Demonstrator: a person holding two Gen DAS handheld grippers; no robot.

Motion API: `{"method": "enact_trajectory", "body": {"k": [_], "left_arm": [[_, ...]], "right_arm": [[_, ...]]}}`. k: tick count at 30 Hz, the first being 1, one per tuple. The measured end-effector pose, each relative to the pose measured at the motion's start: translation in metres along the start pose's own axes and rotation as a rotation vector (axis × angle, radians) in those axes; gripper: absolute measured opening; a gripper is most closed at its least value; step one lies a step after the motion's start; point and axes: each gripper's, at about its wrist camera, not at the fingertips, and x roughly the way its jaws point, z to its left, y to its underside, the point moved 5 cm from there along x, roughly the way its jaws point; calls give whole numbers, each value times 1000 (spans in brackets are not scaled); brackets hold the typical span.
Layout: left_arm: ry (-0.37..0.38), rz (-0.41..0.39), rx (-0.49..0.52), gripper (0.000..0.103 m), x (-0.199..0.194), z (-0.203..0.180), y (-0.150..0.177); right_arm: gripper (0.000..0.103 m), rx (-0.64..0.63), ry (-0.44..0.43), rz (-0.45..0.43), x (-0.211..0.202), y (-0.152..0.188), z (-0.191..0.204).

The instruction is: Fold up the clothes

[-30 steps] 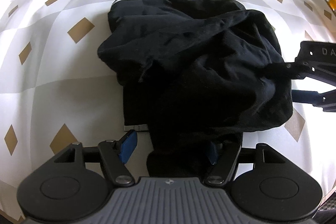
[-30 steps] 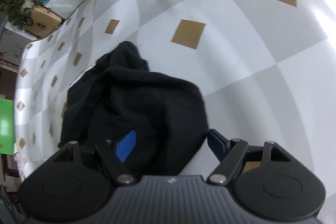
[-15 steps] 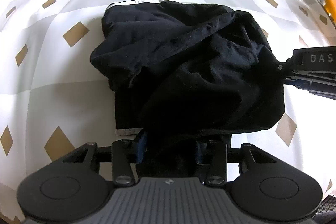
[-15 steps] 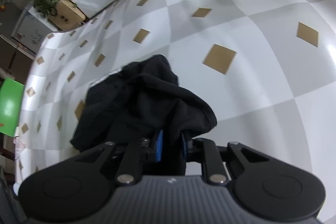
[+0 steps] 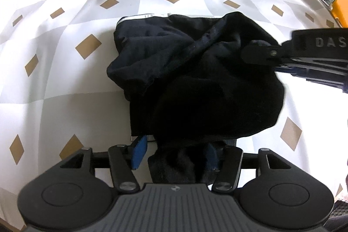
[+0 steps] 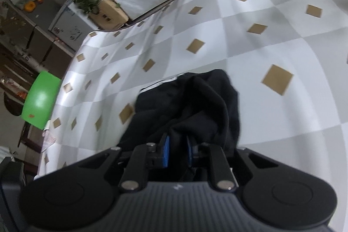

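1. Where your left gripper point(image 5: 174, 152) points down at the white-and-grey checked table cover with tan diamonds point(image 5: 65, 84), the bunched black fabric garment point(image 5: 195, 84) lies in a heap near the cover's middle, its near edge drooping between the jaws.
2. Your left jaws are opening: the left blue pad point(image 5: 139, 149) stands clear of the cloth, while the right pad is mostly buried under the black fold, so contact on that side is hard to judge.
3. Your right gripper point(image 6: 177, 152) is clamped on a raised ridge of the garment point(image 6: 195, 110); its two blue pads point(image 6: 166, 151) are close together with cloth pinched between them.
4. From the left wrist view, your right gripper point(image 5: 256, 51) comes in from the right edge, its tip sunk into the garment's upper right side; the rest of it is cut off by the frame.
5. A thin white stripe shows along the garment's far edge; the folds beneath are too dark to sort out.
6. The right wrist view is slightly blurred, and the table cover's point(image 6: 271, 25) left edge drops out of sight.
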Motion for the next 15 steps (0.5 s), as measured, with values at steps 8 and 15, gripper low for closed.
{"method": "enact_trajectory", "body": {"k": [8, 15], "left_arm": [[14, -57, 74, 65, -7, -13, -1], [-28, -70, 31, 65, 5, -4, -7]], "right_arm": [[15, -75, -126, 47, 9, 6, 39], [19, -86, -133, 102, 17, 15, 43]]}}
